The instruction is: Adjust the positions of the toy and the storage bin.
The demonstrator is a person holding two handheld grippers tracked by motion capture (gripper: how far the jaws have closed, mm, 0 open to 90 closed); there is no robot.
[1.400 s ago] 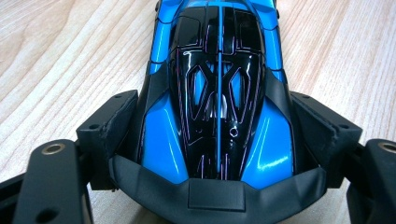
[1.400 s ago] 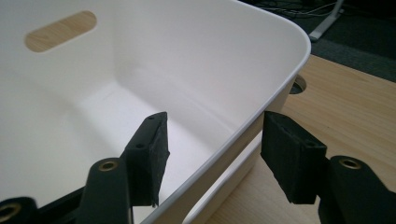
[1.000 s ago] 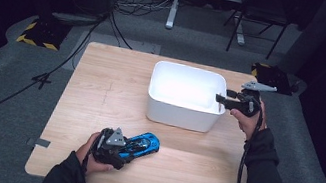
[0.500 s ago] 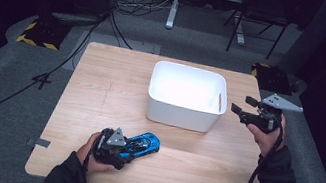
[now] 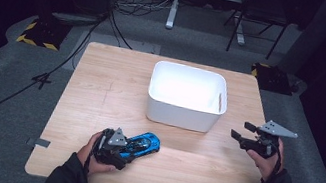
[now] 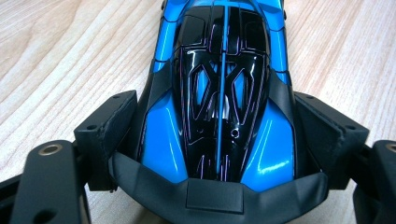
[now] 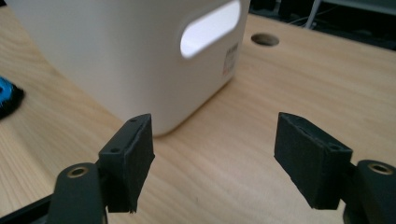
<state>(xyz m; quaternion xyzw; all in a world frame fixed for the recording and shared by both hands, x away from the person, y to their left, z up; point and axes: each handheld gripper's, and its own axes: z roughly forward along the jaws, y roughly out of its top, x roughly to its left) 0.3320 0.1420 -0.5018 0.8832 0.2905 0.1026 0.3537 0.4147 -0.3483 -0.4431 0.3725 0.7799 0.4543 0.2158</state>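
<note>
My left jaws (image 6: 219, 154) are flanking the car (image 6: 219, 93), having just been easing open. It is sitting on the table (image 5: 100, 90), not yet binned (image 5: 181, 120). My right jaws (image 7: 215, 158) are standing released, empty.

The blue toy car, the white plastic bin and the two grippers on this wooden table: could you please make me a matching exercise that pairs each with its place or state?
Things:
1. blue toy car
2. white plastic bin
3. left gripper
4. right gripper

Places or states:
A. jaws wide apart with nothing between them, near the table's right edge
B. stands at the middle of the table's far half
C. lies on the wood near the front edge
D. jaws on either side of the car's rear

Pairs: 1-C, 2-B, 3-D, 4-A
</note>
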